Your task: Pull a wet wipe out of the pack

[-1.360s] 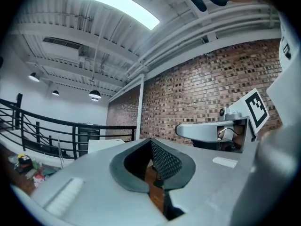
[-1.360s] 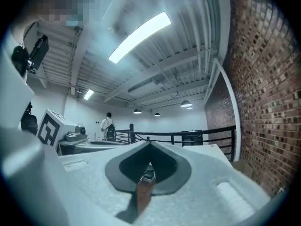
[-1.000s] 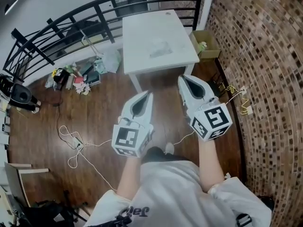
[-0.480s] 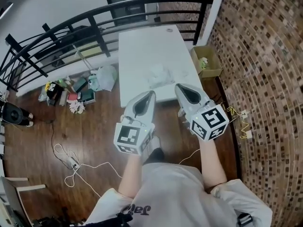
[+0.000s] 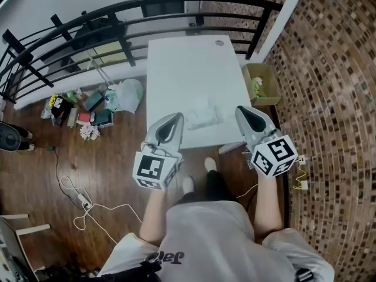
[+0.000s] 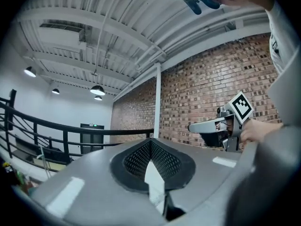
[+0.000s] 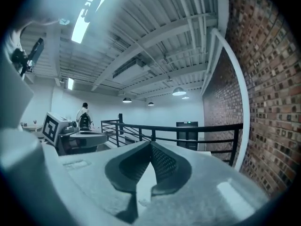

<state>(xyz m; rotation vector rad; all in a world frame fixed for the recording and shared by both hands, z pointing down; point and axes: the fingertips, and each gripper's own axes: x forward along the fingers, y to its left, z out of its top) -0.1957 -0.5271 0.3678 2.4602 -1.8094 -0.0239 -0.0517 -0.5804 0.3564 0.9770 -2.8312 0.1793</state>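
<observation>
The wet wipe pack (image 5: 204, 113), pale and crinkled, lies near the front edge of the white table (image 5: 182, 63). My left gripper (image 5: 177, 117) is at that front edge, just left of the pack, jaws shut and empty. At the table's front right corner is my right gripper (image 5: 242, 110), to the right of the pack, also shut with nothing in it. Neither touches the pack. In the left gripper view the left gripper (image 6: 151, 145) has its tips together, and the right gripper (image 6: 221, 128) shows beyond. The right gripper view shows the right gripper (image 7: 150, 146) closed too; the pack is hidden there.
A black railing (image 5: 117, 22) runs behind and left of the table. A cardboard box (image 5: 262, 82) stands on the floor by the brick wall (image 5: 335, 98) at the right. Bags and clutter (image 5: 88, 104) lie left of the table, cables (image 5: 88, 201) on the wood floor.
The person has walked up to the table. Both grippers have come from over the floor to the table's front edge, either side of the pack. Both stayed shut.
</observation>
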